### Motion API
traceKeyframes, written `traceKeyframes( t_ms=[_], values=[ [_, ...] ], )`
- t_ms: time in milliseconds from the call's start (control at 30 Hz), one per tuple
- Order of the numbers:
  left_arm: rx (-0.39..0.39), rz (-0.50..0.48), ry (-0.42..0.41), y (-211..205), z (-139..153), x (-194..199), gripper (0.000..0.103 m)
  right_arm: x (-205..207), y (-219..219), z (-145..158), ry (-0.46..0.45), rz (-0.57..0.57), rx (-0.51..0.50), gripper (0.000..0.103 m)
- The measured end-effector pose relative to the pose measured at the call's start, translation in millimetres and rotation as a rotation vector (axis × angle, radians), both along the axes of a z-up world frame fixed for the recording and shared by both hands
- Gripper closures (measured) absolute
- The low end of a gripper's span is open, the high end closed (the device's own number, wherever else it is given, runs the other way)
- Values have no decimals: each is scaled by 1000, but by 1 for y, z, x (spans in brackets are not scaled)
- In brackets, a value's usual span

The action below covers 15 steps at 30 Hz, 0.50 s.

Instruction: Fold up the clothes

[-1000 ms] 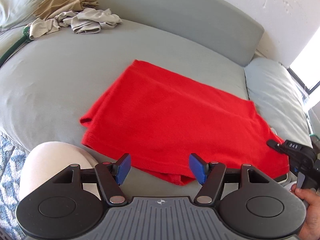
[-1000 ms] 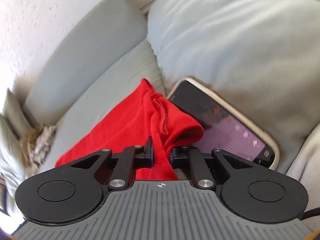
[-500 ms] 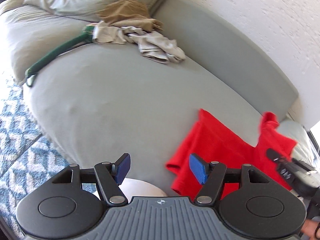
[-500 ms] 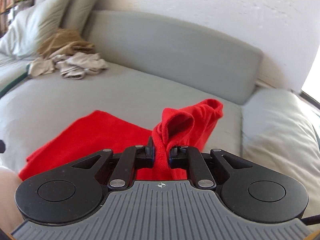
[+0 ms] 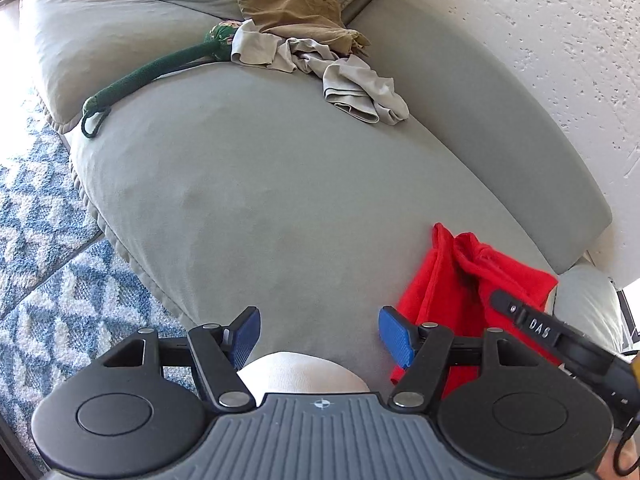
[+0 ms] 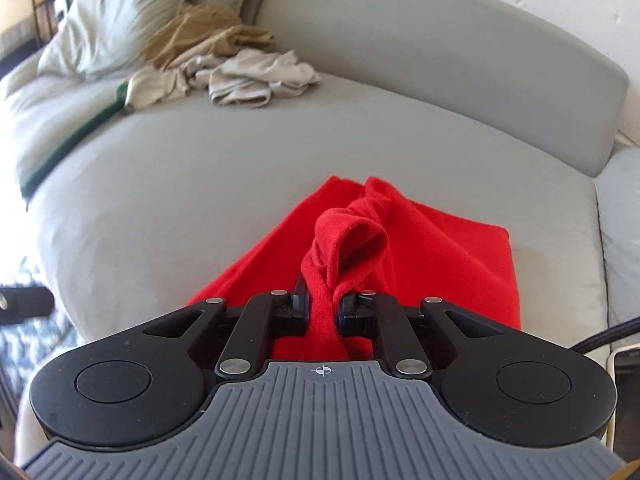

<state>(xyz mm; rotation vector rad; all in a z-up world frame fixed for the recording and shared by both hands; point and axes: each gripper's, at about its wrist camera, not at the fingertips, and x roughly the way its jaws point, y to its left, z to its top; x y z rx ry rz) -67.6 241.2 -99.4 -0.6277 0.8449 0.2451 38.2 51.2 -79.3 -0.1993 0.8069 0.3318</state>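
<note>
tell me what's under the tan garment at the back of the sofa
The tan garment lies on a crumpled pale grey garment, whose edge covers the head of a green knitted cord. All rest on the sofa. Anything deeper in the pile is covered.

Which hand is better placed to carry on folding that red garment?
The right. Its hand-held gripper is shut on the red garment, a bunch of it lifted. The left hand-held gripper is open, empty, beside the garment.

left claw (image 5: pixel 318 334): black linkage arms, silver screws, 2 blue ribbed pads, grey ribbed base
right claw (image 6: pixel 323 307): black arms, grey ribbed base, black braided cable
</note>
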Motion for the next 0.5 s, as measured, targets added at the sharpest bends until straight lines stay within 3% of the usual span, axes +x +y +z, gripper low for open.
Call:
traceKeyframes(
  t_ms=[200, 500],
  values=[
    [-1, -10, -3, -1, 0, 0, 39, 13, 4, 16, 18, -46, 79, 91],
    [-6, 17, 17, 4, -2, -4, 39, 7, 21, 4, 55, 15, 55, 91]
  ],
)
